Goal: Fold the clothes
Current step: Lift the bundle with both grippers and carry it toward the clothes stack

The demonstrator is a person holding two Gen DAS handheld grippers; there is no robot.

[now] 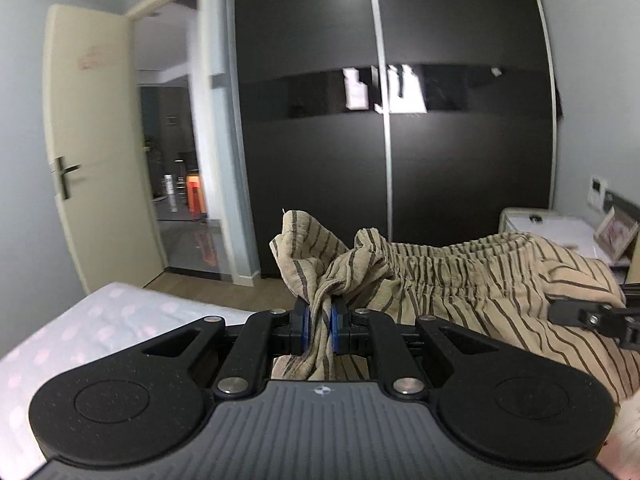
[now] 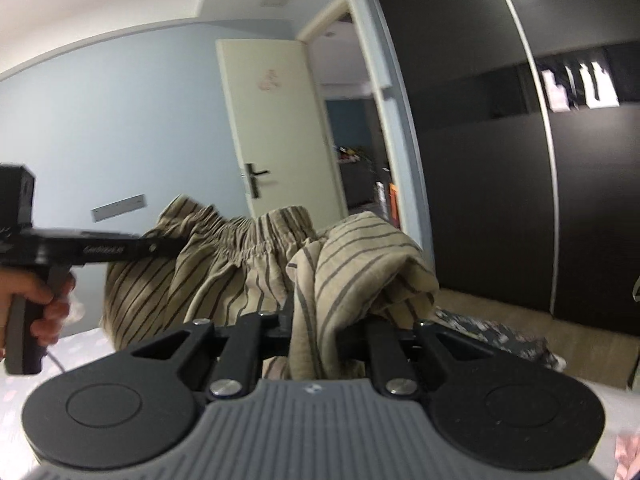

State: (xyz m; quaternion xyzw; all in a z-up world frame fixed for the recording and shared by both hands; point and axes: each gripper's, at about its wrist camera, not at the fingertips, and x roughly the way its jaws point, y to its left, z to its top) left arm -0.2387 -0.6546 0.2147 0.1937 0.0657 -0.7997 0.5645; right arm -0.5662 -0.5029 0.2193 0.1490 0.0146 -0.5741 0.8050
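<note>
A pair of beige trousers with dark stripes (image 1: 460, 280) and an elastic waistband hangs in the air between both grippers. My left gripper (image 1: 319, 328) is shut on one end of the waistband, cloth bunched between its blue pads. My right gripper (image 2: 316, 320) is shut on the other end of the trousers (image 2: 248, 256), and cloth drapes over its fingers and hides them. The left gripper also shows in the right wrist view (image 2: 160, 249), held by a hand at the left. The right gripper's tip shows at the right edge of the left wrist view (image 1: 592, 316).
A bed with a white, pink-dotted sheet (image 1: 80, 332) lies below. A dark sliding wardrobe (image 1: 400, 160) stands ahead. A cream door (image 1: 92, 160) stands open at the left. A white bedside table (image 1: 548, 228) is at the right. Dark cloth (image 2: 500, 336) lies on the floor.
</note>
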